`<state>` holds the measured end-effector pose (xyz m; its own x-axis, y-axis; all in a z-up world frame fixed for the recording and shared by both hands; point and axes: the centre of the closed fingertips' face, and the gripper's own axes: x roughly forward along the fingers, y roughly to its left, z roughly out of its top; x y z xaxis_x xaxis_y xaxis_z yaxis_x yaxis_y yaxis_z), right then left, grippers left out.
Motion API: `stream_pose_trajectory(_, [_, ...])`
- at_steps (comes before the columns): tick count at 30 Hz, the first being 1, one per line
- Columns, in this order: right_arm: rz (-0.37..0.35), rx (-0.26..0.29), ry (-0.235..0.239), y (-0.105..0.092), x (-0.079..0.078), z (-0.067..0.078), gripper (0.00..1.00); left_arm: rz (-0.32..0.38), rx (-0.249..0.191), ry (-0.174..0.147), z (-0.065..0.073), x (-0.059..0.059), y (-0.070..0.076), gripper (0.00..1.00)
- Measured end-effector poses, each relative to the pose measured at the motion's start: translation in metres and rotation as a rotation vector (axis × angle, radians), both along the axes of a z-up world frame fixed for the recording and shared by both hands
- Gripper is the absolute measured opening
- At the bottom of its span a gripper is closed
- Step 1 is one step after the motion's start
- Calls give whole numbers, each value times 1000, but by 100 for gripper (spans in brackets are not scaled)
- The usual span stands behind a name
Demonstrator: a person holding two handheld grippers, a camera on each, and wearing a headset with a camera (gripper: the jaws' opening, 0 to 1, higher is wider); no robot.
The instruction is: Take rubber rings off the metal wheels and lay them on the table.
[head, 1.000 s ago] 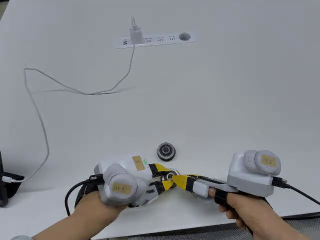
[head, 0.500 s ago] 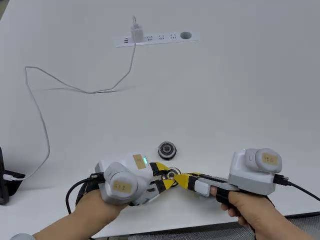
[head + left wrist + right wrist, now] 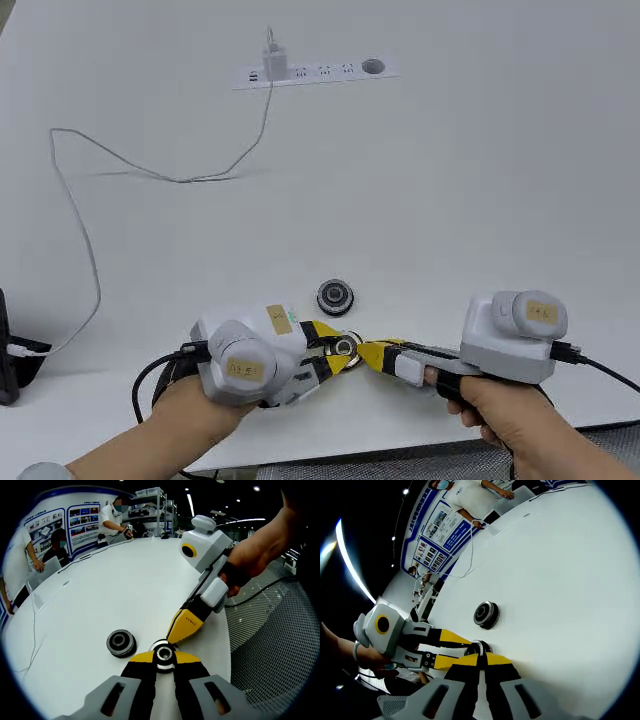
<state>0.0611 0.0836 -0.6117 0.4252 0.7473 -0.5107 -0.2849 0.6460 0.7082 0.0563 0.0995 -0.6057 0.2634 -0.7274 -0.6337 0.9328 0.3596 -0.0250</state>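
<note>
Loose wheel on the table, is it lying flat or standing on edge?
Lying flat: the loose wheel rests on the table with its hub facing up.

desk (image 3: 480, 180) white | left gripper (image 3: 340, 349) body pale grey, tan label, fingers (image 3: 141, 656) yellow on black | right gripper (image 3: 366, 351) same grey, fingers (image 3: 470, 661) yellow on black | gripped wheel (image 3: 164, 655) silver and black | loose wheel (image 3: 335, 296) black rim, silver hub | power strip (image 3: 310, 73) and cable (image 3: 75, 220) white
</note>
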Motion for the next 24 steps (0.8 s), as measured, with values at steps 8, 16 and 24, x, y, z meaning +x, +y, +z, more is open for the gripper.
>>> stream_pose_trajectory(8, [5, 2, 12, 0, 0, 0, 5, -4, 0, 0, 1, -1, -1, 13])
stream_pose_trajectory(16, [11, 24, 73, -1, 1, -1, 4, -3, -2, 0, 1, -1, -1, 13])
stream_pose_trajectory(24, [26, 72, 154, 0, 0, -2, 4, -1, -5, 0, 3, -1, -2, 13])
